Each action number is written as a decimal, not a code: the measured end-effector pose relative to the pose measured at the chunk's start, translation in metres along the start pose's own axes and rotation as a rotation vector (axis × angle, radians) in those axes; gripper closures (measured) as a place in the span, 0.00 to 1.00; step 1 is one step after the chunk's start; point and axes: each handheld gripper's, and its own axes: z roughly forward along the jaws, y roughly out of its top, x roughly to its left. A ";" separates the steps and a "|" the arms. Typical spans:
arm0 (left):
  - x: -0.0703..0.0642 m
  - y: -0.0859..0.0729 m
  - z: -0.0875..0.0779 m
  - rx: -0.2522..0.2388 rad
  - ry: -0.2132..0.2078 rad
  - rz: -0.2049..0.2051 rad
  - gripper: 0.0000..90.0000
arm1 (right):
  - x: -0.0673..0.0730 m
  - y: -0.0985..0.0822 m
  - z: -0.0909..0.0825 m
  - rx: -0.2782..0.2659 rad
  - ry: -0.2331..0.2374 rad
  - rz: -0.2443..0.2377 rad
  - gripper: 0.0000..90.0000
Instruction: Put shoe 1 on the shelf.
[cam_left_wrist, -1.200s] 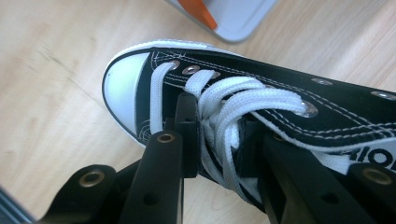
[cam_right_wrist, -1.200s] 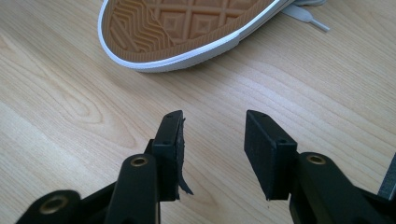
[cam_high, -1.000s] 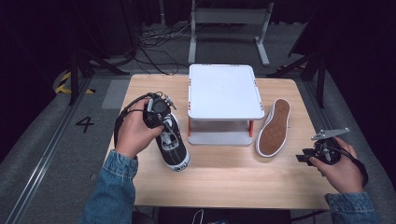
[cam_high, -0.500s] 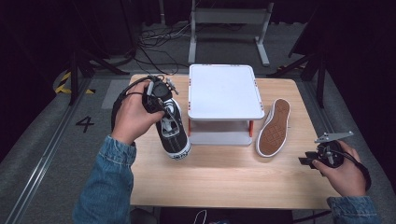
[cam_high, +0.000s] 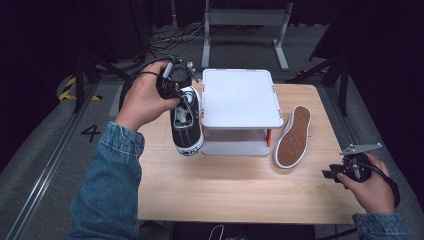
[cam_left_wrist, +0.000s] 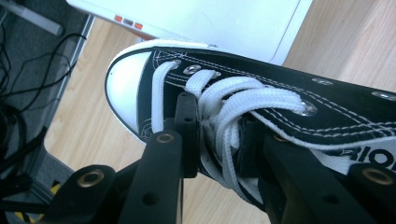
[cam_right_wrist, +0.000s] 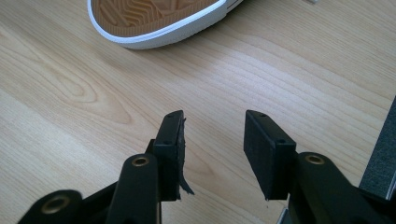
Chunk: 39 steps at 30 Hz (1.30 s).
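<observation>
A black canvas sneaker (cam_high: 186, 122) with white laces and a white toe cap hangs off the wooden table (cam_high: 240, 195), toe toward me. My left gripper (cam_high: 175, 95) is shut on its laced upper; the left gripper view has the jaws clamped across the sneaker's (cam_left_wrist: 261, 112) tongue and laces. The second sneaker (cam_high: 294, 137) lies sole-up to the right of the white stand (cam_high: 239, 97). My right gripper (cam_high: 336, 175) hovers low at the table's right front with its jaws apart and nothing between them (cam_right_wrist: 212, 149); the tan sole (cam_right_wrist: 154, 16) lies ahead of it.
The white two-level stand occupies the table's middle back, with a lower shelf (cam_high: 235, 148) under its flat top. Black cables (cam_high: 170, 37) and a metal frame (cam_high: 245, 20) lie on the floor behind. Bare wood spans the front half of the table.
My left gripper has lifted the black sneaker off the table and carried it up and slightly back beside the stand. The right hand has stayed about where it was.
</observation>
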 end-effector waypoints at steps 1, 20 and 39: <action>0.001 0.002 -0.001 0.000 0.007 0.000 0.85 | 0.000 0.000 0.000 0.001 -0.002 -0.001 0.65; 0.027 0.077 0.022 -0.094 0.100 0.079 0.85 | -0.002 -0.011 -0.005 0.000 -0.007 0.023 0.65; 0.035 0.128 0.069 -0.070 0.136 0.126 0.85 | -0.007 -0.012 -0.008 -0.026 0.011 0.018 0.66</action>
